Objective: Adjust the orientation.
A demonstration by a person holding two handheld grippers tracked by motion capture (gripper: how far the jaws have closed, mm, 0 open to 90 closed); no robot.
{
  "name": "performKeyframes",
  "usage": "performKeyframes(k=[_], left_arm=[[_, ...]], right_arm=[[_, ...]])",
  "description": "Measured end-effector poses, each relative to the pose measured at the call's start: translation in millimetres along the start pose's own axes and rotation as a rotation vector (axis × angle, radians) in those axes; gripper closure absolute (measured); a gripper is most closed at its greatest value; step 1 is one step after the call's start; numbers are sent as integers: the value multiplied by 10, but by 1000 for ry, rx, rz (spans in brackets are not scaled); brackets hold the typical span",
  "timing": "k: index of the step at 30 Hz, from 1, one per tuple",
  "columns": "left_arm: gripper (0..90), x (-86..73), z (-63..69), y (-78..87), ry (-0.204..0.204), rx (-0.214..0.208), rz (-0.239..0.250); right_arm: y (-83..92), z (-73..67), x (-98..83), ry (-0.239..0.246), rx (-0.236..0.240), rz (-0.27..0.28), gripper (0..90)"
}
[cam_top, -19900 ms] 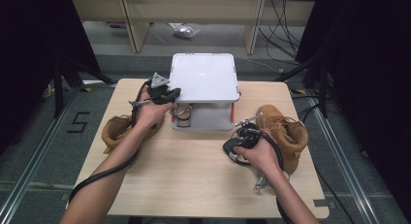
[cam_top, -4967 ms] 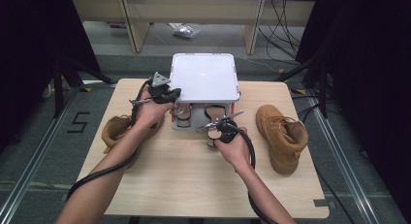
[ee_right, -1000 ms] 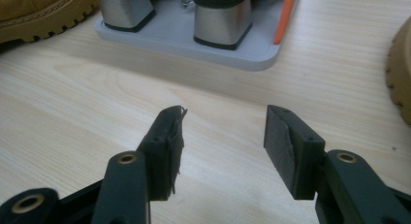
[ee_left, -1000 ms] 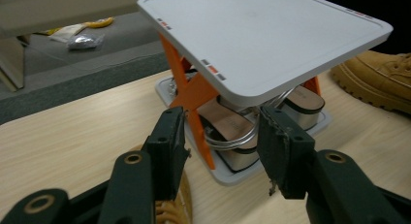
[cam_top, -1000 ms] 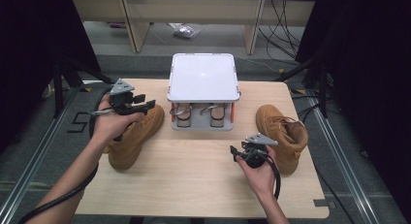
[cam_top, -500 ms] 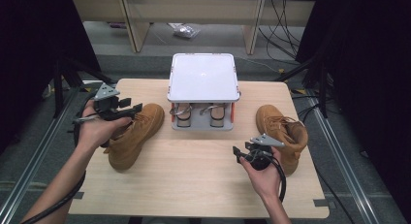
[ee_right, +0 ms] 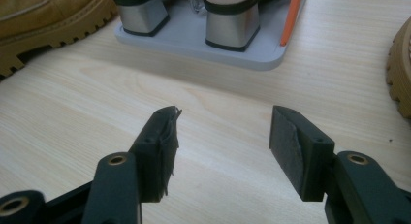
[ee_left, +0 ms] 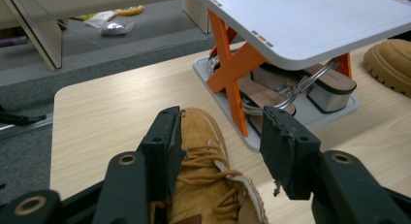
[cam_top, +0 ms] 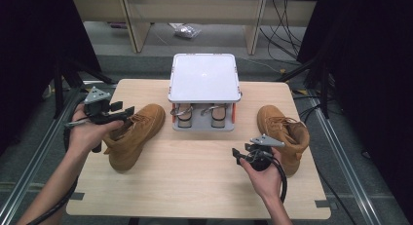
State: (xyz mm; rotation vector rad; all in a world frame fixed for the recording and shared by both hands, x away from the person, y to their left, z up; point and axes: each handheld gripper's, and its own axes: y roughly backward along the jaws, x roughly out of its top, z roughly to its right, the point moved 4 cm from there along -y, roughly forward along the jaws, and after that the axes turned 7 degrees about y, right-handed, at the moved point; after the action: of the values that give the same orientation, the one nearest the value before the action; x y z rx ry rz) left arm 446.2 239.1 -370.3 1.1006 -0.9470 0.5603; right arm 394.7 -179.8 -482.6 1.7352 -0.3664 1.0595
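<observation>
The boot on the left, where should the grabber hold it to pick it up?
Probably by the ankle collar at the open top of the left boot. It lies on the table with the toe pointing at the shoe rack, and the collar is the thin edge that fits between jaws. The left gripper, open, hovers above the laces, so coming straight down from above looks easiest.
</observation>
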Motion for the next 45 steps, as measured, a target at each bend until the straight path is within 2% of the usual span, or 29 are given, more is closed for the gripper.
performKeyframes(k=[2, 5, 8, 9, 11, 13, 14, 15, 16, 18, 19, 20, 21, 22, 23, 24, 25, 26, 33, 34, 35, 36, 37, 42, 45], left_arm=[[496, 1, -21, 17, -3, 6, -2], [495, 7, -69, 43, 4, 17, 0], [493, -20, -148, 56, 0, 43, -26], [492, -37, -183, 54, -2, 54, -35], [491, -86, -256, 47, 6, 80, -49], [488, -146, -323, 49, 17, 93, -70], [489, -180, -359, 67, 6, 98, -95], [492, -214, -375, 77, 17, 95, -108], [497, -247, -389, 99, 20, 94, -122], [502, -306, -402, 139, 36, 91, -123], [511, -338, -417, 165, 39, 91, -136], [518, -373, -444, 182, 49, 93, -145], [526, -399, -470, 188, 53, 101, -152], [533, -417, -488, 184, 62, 109, -152], [537, -442, -517, 185, 60, 117, -163], [541, -474, -533, 171, 68, 119, -171], [545, -497, -545, 158, 65, 118, -185], [546, -512, -546, 136, 77, 115, -180], [556, -523, -603, -48, 90, 125, -225], [567, -517, -601, -80, 81, 122, -241], [583, -516, -599, -107, 83, 118, -240], [585, -517, -596, -139, 90, 110, -243], [588, -518, -602, -155, 80, 115, -268], [602, -545, -618, -252, 76, 117, -294], [613, -578, -623, -274, 90, 116, -309]], right_arm=[[3, 0, 17, 32, 6, 22, 443], [29, -21, 41, 36, 8, 28, 442], [32, -28, 45, 28, 7, 28, 439], [37, -57, 36, -5, 13, 12, 439], [22, -58, 24, -3, 20, 7, 438], [3, -23, 18, 31, 15, 11, 437], [-7, -25, 15, 30, 21, 16, 437], [-9, -29, 12, 29, 28, 11, 435], [10, -64, 1, -10, 14, -18, 435], [-5, -57, 0, 14, 19, -5, 434], [-13, -43, -1, 36, 23, -4, 434], [-7, -47, -2, 40, 19, -13, 434], [-28, -59, -4, 30, 36, -2, 433], [-22, -90, -7, 2, 27, -13, 433], [-20, -93, -9, 3, 30, -19, 433], [-19, -101, -14, -3, 31, -30, 432], [-39, -76, -12, 32, 43, -9, 432], [-35, -72, -17, 40, 34, -16, 432], [-47, -73, -32, 40, 35, -25, 432], [-50, -99, -41, 10, 39, -38, 432], [-63, -72, -45, 34, 44, -30, 432], [-58, -71, -47, 35, 36, -39, 432], [-60, -71, -50, 34, 36, -42, 432], [-73, -62, -56, 39, 40, -38, 432], [-80, -68, -66, 27, 54, -44, 432]])
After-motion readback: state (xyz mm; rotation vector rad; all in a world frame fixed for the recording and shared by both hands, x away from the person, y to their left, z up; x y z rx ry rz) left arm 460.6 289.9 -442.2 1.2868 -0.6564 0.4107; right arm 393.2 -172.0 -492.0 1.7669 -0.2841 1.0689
